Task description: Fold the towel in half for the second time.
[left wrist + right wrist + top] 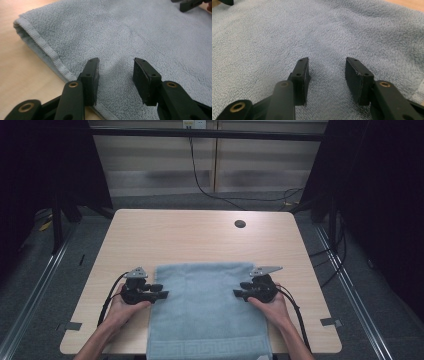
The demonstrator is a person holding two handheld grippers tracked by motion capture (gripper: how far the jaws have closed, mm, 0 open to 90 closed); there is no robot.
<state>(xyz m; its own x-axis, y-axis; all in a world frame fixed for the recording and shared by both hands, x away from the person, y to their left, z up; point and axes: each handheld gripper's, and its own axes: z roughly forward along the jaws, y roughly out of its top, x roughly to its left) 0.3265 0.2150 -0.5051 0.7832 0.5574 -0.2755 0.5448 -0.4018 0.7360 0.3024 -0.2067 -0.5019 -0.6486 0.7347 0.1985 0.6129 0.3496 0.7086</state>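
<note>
A folded light blue towel [205, 305] lies flat on the near half of the wooden table [190, 235], its patterned hem at the front edge. My left gripper [162, 291] rests at the towel's left edge and points inward, jaws open. In the left gripper view the left gripper [115, 75] stands just above the towel [125, 32] near its hemmed edge, with only cloth beneath. My right gripper [239, 290] mirrors it at the right edge. The right gripper view has the right gripper [327, 75] open over the towel [312, 30], nothing pinched.
A round cable hole [240, 224] sits in the far part of the tabletop. Tape marks [73, 325] lie at the front corners. Bare wood stretches beyond the towel. Cables [210, 190] run across the floor behind the table.
</note>
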